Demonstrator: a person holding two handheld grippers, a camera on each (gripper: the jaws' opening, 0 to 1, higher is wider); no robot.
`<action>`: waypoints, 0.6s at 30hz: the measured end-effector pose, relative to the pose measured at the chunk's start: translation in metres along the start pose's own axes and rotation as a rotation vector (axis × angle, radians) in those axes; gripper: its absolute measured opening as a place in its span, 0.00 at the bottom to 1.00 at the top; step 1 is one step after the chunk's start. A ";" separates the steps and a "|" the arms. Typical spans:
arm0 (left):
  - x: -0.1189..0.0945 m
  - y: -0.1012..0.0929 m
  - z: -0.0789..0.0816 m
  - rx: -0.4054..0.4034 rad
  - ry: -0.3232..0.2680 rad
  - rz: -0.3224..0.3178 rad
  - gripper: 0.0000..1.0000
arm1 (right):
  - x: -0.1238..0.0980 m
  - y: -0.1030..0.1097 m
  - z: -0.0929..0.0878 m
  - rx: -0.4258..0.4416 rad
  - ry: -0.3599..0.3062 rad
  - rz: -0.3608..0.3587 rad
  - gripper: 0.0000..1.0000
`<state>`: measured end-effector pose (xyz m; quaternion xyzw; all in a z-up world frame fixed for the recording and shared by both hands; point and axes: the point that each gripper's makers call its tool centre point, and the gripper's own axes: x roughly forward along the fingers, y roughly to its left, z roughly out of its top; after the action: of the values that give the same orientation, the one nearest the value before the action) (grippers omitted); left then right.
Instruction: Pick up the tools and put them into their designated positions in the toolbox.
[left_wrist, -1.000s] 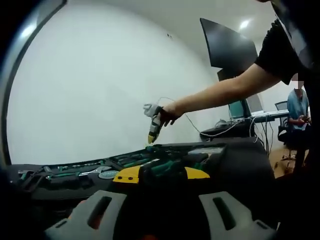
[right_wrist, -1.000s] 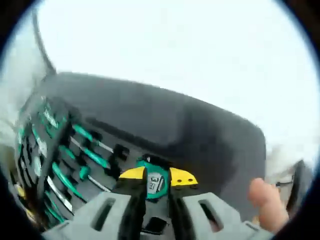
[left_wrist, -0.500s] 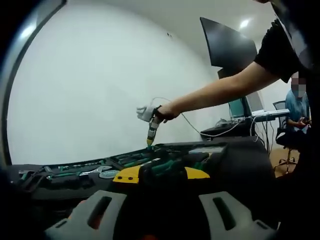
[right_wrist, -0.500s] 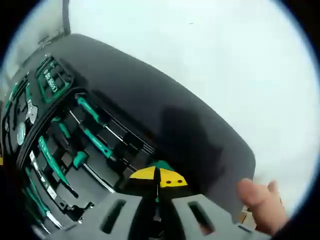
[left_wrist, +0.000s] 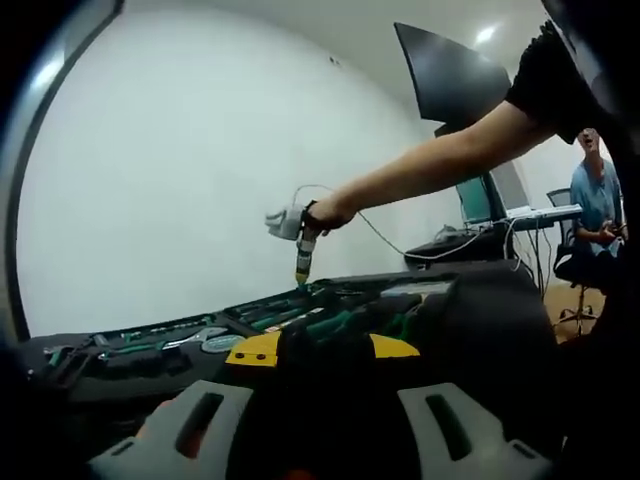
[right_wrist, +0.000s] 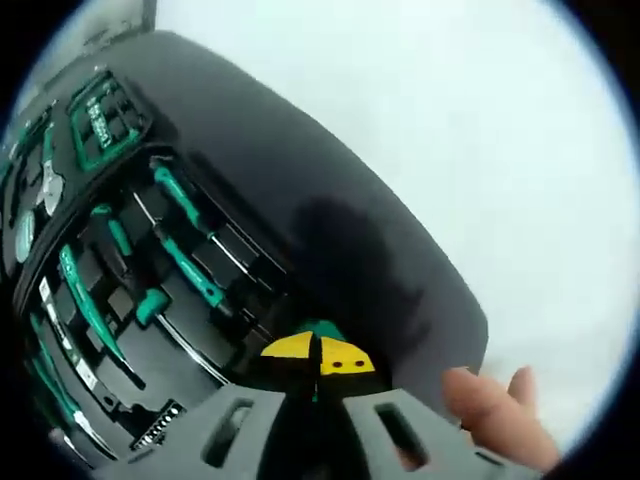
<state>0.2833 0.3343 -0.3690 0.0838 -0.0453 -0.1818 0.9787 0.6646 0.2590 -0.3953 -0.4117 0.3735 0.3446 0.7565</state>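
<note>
Right gripper (right_wrist: 318, 360) jaws pressed together over open toolbox (right_wrist: 330, 250), green-handled screwdrivers (right_wrist: 185, 262) slotted alongside. Left gripper (left_wrist: 322, 352) jaw state indeterminable. White wall (left_wrist: 180, 180), monitor (left_wrist: 445, 75) behind.

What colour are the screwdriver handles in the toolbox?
Green, clearest on the screwdriver handles in the right gripper view.

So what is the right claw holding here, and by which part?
The right claw is shut on a small green tool, gripped at its near end; which tool cannot be told.

White wall (left_wrist: 180, 160) behind the scene, dark monitor (left_wrist: 445, 75) mounted high on it, ceiling light (left_wrist: 486, 34) glowing above, desk (left_wrist: 470, 245) with cables and a screen at far right, seated person (left_wrist: 600, 205) beside it, white worktop (right_wrist: 480, 130).
</note>
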 end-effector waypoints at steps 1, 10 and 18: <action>0.000 0.000 0.000 0.001 0.002 0.000 0.30 | 0.001 0.000 0.001 0.018 -0.009 0.018 0.00; 0.000 -0.001 0.000 -0.003 -0.002 -0.005 0.30 | 0.003 -0.008 0.002 0.112 -0.066 0.087 0.00; -0.001 -0.001 0.000 -0.013 -0.003 -0.010 0.30 | -0.017 0.008 -0.020 0.408 0.061 0.308 0.00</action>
<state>0.2822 0.3333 -0.3690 0.0776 -0.0454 -0.1872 0.9782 0.6438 0.2410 -0.3916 -0.1992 0.5162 0.3605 0.7509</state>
